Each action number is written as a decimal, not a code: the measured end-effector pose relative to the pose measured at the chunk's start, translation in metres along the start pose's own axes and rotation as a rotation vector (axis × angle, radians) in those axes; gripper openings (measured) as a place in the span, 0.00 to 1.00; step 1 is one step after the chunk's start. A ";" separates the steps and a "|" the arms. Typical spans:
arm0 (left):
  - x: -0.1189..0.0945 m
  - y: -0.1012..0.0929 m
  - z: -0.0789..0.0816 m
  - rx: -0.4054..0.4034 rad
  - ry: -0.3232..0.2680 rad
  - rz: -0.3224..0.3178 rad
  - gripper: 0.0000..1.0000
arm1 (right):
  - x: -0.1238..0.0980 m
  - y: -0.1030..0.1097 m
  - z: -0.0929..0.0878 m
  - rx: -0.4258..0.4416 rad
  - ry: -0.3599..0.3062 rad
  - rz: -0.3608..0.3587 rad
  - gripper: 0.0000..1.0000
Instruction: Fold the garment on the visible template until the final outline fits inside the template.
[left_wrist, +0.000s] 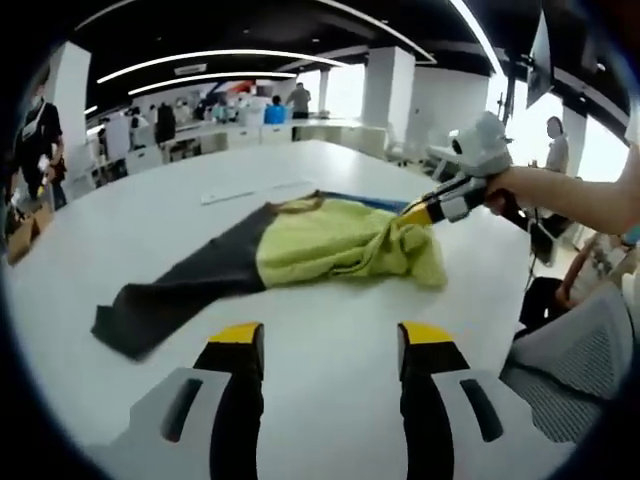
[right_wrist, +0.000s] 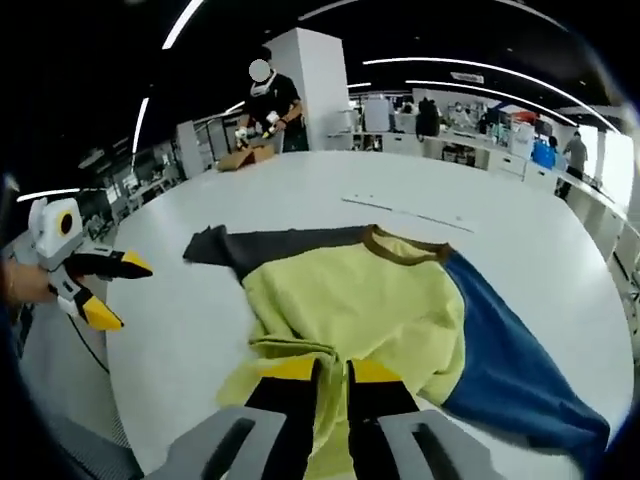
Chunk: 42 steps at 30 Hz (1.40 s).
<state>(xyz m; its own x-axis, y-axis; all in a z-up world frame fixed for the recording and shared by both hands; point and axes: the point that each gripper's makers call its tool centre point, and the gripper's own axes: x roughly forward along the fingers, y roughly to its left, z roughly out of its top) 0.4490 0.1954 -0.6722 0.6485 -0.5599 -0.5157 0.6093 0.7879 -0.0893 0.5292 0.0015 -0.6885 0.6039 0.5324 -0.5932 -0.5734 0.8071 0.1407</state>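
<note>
Yellow-tipped jaws of the right gripper (right_wrist: 325, 385) pinch the soft, light garment (right_wrist: 370, 310) at its bunched yellow hem on the white counter (right_wrist: 190, 330), while the left gripper (left_wrist: 330, 345) waits open and could take the floppy dark sleeve (left_wrist: 175, 290).

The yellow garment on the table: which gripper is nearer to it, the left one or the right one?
Right. The right gripper is at the hem of the garment, jaws nearly shut over the fabric. The left gripper hovers open over bare table, apart from it.

Left tool (left_wrist: 330, 340) jaws spread, right tool (right_wrist: 332, 372) — nearly closed
</note>
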 end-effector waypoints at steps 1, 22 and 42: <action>0.000 0.000 0.000 0.000 0.000 0.000 0.50 | -0.001 0.000 0.000 0.008 -0.001 0.004 0.14; 0.047 -0.006 0.033 -0.012 -0.037 -0.074 0.28 | -0.036 -0.025 -0.040 0.022 0.065 -0.049 0.31; 0.114 -0.007 0.013 -0.063 0.082 -0.114 0.25 | -0.028 -0.032 -0.071 -0.038 0.133 -0.044 0.30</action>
<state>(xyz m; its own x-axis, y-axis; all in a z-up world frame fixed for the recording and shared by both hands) 0.5243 0.1229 -0.7191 0.5355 -0.6258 -0.5672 0.6455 0.7363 -0.2029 0.4919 -0.0574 -0.7325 0.5516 0.4559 -0.6985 -0.5702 0.8173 0.0832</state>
